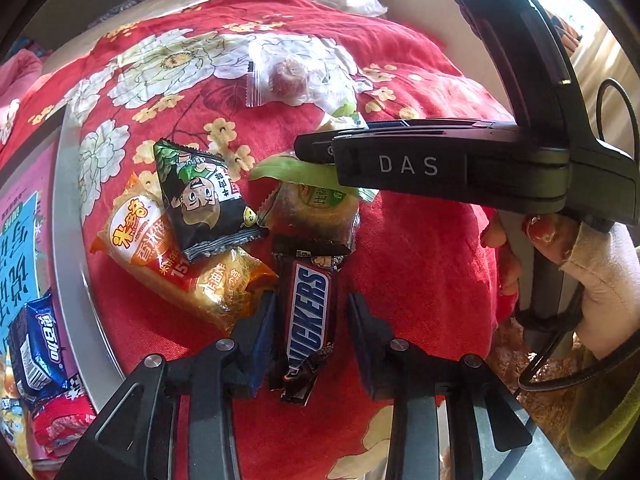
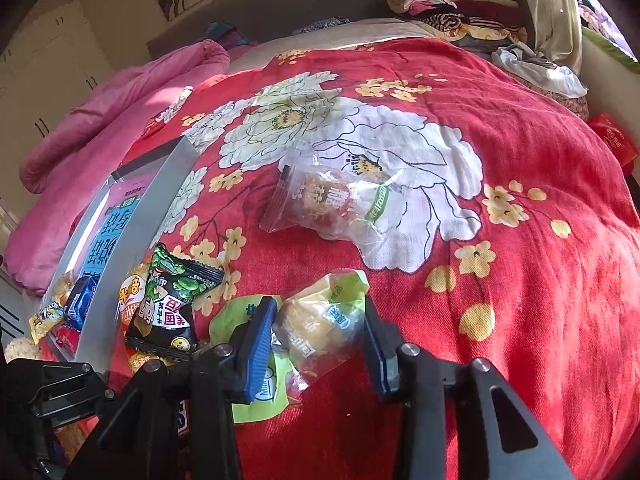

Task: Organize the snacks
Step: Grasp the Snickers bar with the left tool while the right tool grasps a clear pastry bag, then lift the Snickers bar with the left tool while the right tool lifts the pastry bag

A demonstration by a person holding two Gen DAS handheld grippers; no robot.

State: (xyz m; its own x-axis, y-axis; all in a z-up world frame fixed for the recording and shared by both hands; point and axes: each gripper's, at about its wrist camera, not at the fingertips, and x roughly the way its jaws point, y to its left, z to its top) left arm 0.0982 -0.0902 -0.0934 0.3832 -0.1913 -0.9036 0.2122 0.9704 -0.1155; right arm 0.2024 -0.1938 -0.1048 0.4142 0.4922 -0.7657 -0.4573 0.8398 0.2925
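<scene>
A bed is covered by a red cotton bedspread printed with large white and yellow flowers (image 2: 520,152), and loose snacks lie on it. The landmark is a brown Snickers bar in its glossy wrapper (image 1: 308,316), lying lengthwise on the bedspread. The left gripper (image 1: 310,312) has its two black fingers spread, one on each side of the Snickers bar; whether the pads touch the wrapper cannot be told. Just beyond the far end of the bar sits a round yellow cake in a clear wrapper with a green label (image 1: 316,210). To the left of the bar lies an orange rice-cracker packet with yellow lettering (image 1: 160,248), and a black peanut packet with a cartoon boy and green peas (image 1: 204,204) rests partly on top of it. Well beyond the bar, on a white printed flower, is a clear plastic packet holding a reddish-brown sweet (image 1: 288,78). Far left of the bar runs the rim of a grey metal tray (image 1: 72,240), and inside it lies a blue Oreo packet (image 1: 38,344) on a pink and blue printed sheet. To the right of the bar, the right gripper (image 2: 320,336) has its blue-padded fingers spread around a yellow pastry in a clear and green wrapper (image 2: 316,324), apparently not squeezing it. Beyond that lies the sweet packet.
</scene>
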